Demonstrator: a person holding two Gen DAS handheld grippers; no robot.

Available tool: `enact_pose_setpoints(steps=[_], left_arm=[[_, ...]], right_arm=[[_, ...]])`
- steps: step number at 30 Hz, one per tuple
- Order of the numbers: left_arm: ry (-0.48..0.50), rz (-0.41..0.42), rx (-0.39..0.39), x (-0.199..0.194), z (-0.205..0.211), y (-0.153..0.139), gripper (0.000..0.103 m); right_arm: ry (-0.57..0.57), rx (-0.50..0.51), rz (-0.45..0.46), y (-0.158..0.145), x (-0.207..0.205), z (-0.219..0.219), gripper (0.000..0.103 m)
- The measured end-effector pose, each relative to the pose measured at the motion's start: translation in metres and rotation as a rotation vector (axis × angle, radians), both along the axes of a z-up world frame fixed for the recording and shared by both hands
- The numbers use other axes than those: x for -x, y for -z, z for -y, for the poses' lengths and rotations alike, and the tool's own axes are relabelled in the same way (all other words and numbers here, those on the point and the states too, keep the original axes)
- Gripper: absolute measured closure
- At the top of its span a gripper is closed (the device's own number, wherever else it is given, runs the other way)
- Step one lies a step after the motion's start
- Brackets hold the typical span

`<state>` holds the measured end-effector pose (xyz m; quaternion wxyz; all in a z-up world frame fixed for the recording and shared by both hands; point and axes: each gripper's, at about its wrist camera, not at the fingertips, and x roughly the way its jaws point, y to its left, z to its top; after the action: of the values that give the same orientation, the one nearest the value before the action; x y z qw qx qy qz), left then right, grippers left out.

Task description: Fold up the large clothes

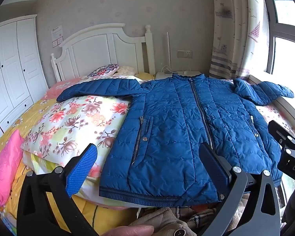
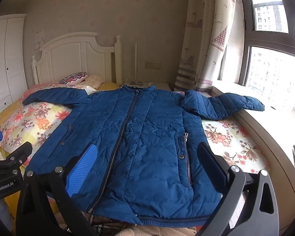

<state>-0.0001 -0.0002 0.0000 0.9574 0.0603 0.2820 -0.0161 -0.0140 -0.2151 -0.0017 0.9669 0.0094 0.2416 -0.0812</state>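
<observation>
With both the left hand-held gripper and right hand-held gripper wide and empty, pinch each sleeve cuff of the blue jacket and fold inward.

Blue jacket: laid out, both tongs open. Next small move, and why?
Probably reach the right tongs to the sleeve draped onto the windowsill and fold it in over the chest. The blue jacket lies flat and zipped, both sleeves spread, and both tongs, left too, hover open at the hem holding nothing.
</observation>
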Motion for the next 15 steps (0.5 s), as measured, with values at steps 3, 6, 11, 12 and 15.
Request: enact_pose_setpoints(steps=[3,6,11,12,15], left_arm=[[0.001,-0.003,0.004,-0.0001,-0.0001,0.0001,0.004],[0.001,-0.004,0.009,-0.0002,-0.0003,0.0001,0.004],[0.0,-0.005,0.01,-0.0002,-0.0005,0.0,0.004],[0.001,-0.005,0.009,-0.0001,-0.0003,0.0,0.004],[-0.001,-0.006,0.01,-0.0005,-0.0005,0.0002,0.004]], right_arm=[[0.0,-0.002,-0.003,0.0,-0.0003,0.0005,0.002],[0.0,-0.003,-0.003,-0.0003,-0.0003,0.0008,0.002],[-0.001,-0.006,-0.004,-0.0001,-0.0005,0.0014,0.002],[-0.001,-0.005,-0.004,0.0,-0.0004,0.001,0.002],[-0.001,-0.007,-0.004,0.0008,-0.0007,0.0007,0.002]])
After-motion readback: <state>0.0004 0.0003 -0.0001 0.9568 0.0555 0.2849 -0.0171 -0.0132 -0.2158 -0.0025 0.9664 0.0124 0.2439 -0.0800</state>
